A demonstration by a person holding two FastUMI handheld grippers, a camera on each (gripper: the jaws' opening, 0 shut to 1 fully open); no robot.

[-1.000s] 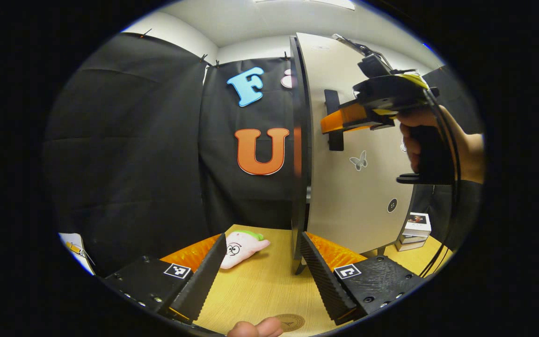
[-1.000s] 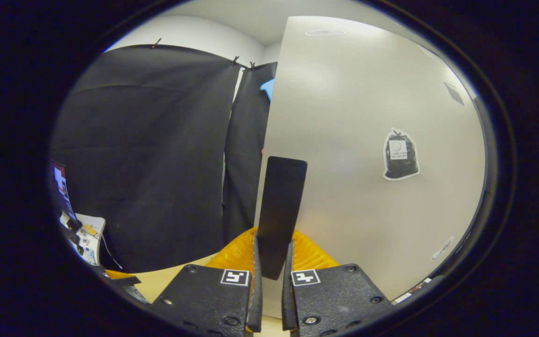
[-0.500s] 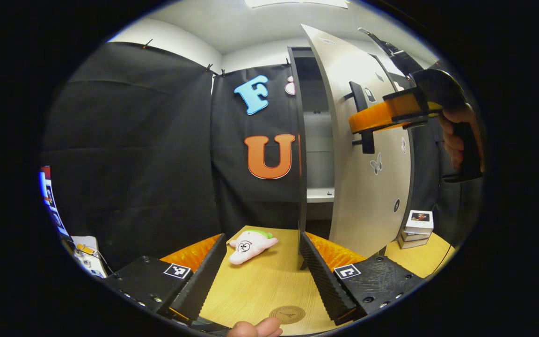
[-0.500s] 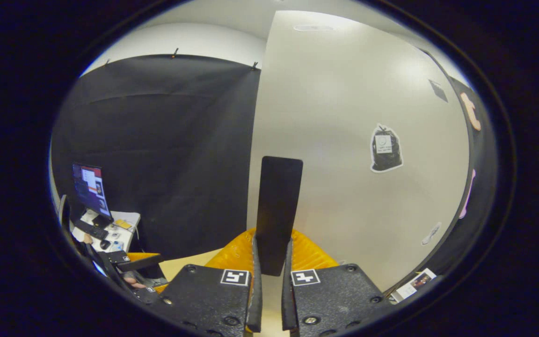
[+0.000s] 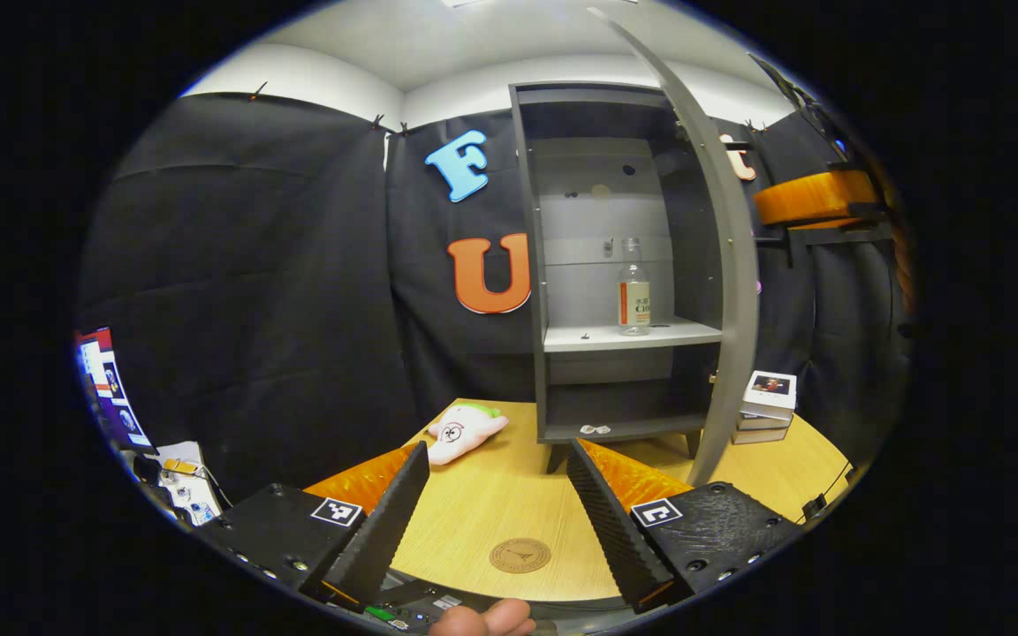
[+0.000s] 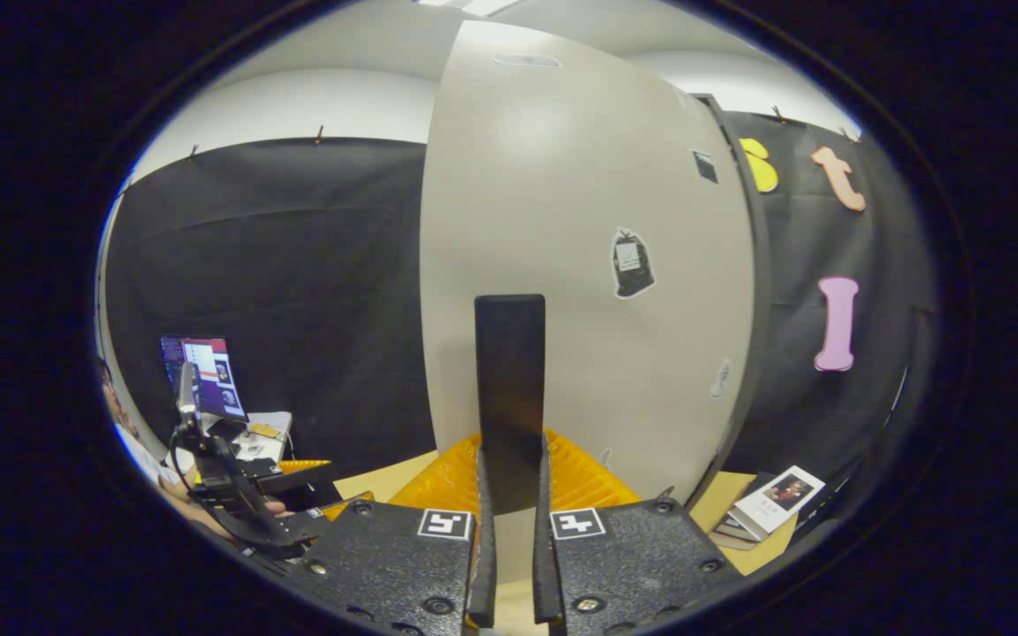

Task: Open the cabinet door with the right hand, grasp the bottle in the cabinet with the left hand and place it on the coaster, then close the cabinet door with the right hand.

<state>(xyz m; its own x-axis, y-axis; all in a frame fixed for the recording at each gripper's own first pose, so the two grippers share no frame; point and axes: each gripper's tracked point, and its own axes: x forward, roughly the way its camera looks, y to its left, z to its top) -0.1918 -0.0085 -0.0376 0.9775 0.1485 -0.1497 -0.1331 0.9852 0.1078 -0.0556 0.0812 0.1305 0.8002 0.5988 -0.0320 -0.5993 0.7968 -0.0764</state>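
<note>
Bottle (image 5: 634,286) standing upright on the middle shelf (image 5: 628,335) inside the grey cabinet (image 5: 562,265), clear glass with an orange-edged label, toward the right side of that shelf and not touching anything else. Coaster (image 5: 520,556) lying flat on the wooden table (image 5: 491,503) well in front of the cabinet, round and tan, sitting between the two fingers of the left gripper (image 5: 497,503). Left gripper hovering low over the table with jaws spread wide, gripping nothing, pointing toward the cabinet opening. Cabinet door (image 6: 580,265) swinging wide open, seen edge-on in the left gripper view at (image 5: 721,265), with the inside fully exposed. Right gripper (image 6: 510,530) clamping the dark door handle (image 6: 510,389), both fingers squeezing it from either side with barely any gap left; the same gripper's orange body peeking in at the far right of the left gripper view (image 5: 814,196). Black sticker (image 6: 631,262) stuck on the door face, right of the handle. Pink plush toy (image 5: 465,430) lying on the table left of the cabinet's foot. Small stack of books (image 5: 761,408) sitting on the table just right of the door, also visible at (image 6: 770,508). Laptop screen (image 6: 204,364) glowing off to the left by the black cloth wall.
</note>
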